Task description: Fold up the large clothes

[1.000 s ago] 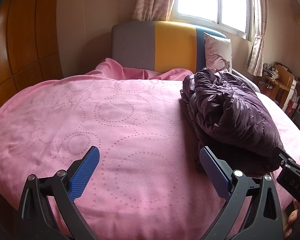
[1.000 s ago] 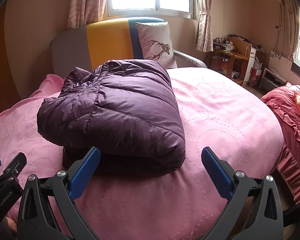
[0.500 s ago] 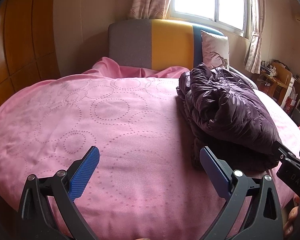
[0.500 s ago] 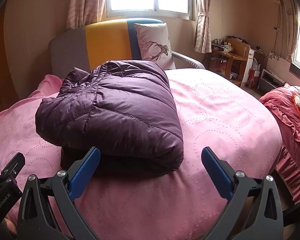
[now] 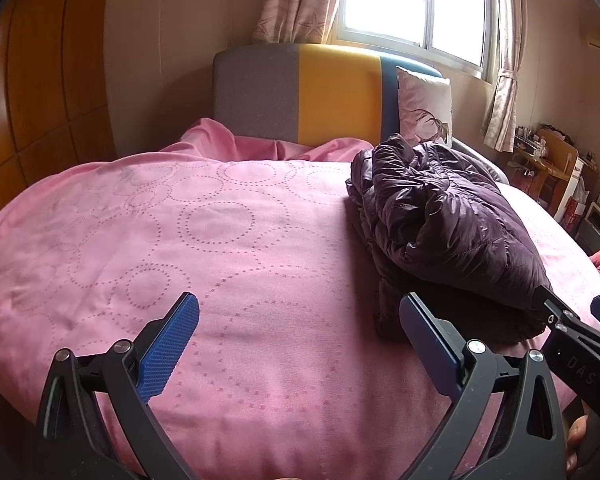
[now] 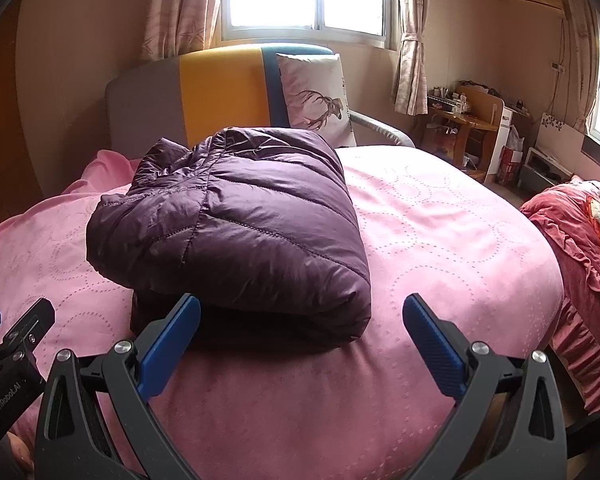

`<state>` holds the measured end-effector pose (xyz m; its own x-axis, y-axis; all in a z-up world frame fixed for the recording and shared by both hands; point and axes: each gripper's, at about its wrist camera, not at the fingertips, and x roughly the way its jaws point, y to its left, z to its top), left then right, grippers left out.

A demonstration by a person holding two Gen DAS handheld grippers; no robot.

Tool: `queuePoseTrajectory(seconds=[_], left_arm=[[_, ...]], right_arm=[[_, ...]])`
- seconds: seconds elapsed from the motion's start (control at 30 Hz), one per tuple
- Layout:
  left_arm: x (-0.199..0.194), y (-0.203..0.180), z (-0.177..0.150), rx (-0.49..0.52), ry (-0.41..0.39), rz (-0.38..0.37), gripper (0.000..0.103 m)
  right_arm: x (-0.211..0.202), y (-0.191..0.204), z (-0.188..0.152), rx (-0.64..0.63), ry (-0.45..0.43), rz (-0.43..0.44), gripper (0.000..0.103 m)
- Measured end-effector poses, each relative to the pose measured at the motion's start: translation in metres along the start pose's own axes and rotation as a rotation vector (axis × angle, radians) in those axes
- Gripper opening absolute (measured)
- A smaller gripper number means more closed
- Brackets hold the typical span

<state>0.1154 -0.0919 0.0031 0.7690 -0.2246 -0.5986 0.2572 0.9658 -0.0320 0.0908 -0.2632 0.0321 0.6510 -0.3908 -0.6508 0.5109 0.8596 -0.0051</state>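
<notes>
Pink bedspread (image 6: 440,216) under folded jacket (image 6: 236,216)

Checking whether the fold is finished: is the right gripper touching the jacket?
Cannot tell. In the right wrist view the right gripper is open, but its left finger overlaps the jacket edge, so neither contact nor a gap shows.

jacket (image 6: 236,224) on bed (image 6: 440,232) — pillow (image 6: 316,96) behind, against headboard (image 6: 220,88)

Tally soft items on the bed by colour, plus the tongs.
Purple: 1, folded puffer jacket
Pink: 1, bedspread
White with deer print: 1, pillow
Tongs: 2, left tongs and right tongs, both open and empty
Total: 5
</notes>
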Motion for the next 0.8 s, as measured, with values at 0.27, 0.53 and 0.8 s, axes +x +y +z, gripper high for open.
queuePoseTrajectory(seconds=[0.27,0.53,0.8], left_arm=[[-0.0039,-0.0019,0.0001,0.001,-0.006,0.006,0.099],[-0.0036,0.0005,0.0021,-0.003,-0.005,0.003,0.099],[-0.0060,0.0016,0.0038,-0.008,-0.012,0.001,0.099]], right_arm=[[-0.0025,-0.0008,0.0007,0.008,-0.005,0.002,0.101],[-0.0045,0.0030,0.0035,-0.004,-0.011,0.008,0.101],[-0.0056,0.0031,0.0048,-0.002,-0.015,0.012,0.101]])
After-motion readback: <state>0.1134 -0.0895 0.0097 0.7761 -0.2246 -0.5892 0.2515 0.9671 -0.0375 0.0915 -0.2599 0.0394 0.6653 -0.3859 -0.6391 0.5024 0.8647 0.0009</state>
